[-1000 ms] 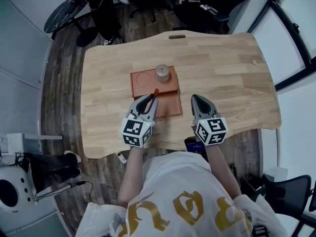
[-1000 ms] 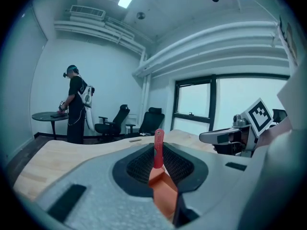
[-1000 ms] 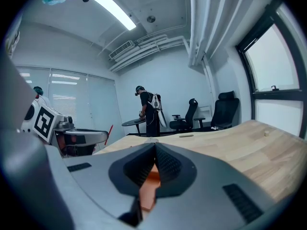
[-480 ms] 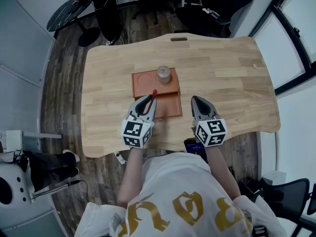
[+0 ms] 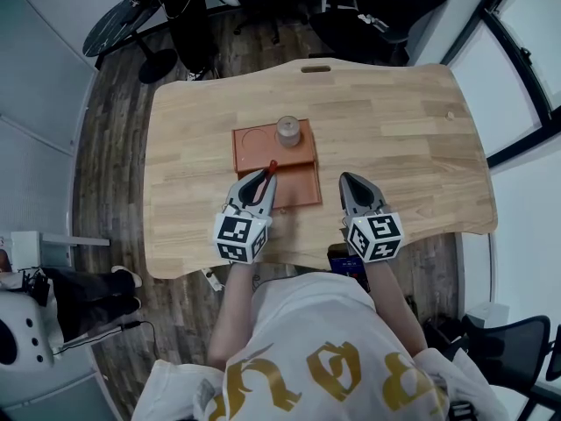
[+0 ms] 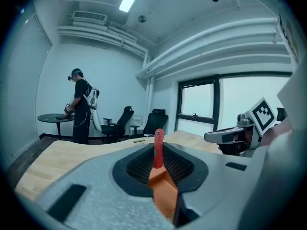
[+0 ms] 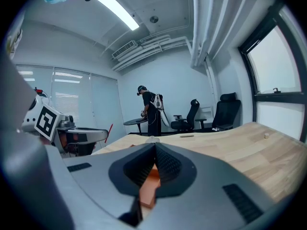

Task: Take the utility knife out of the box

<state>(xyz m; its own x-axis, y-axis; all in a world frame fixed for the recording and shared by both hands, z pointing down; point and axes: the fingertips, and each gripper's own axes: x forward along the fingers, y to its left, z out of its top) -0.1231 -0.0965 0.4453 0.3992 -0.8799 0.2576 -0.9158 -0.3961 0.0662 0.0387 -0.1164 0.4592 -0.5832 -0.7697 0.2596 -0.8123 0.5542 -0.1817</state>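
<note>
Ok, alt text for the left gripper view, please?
The left tongs are shut on a slim red utility knife, which stands upright between them. Beyond lie a pale wooden table, the right tongs at the right edge, and a person standing at a round dark table on the far left.

We find bare desk [image 5: 412,139] along the right half and left edge. Mid-desk, the box [image 5: 300,186] and the jar [image 5: 288,131] on its far end block passage; our left gripper [image 5: 266,176], gripping the knife [image 5: 273,166], overhangs its near end.
</note>
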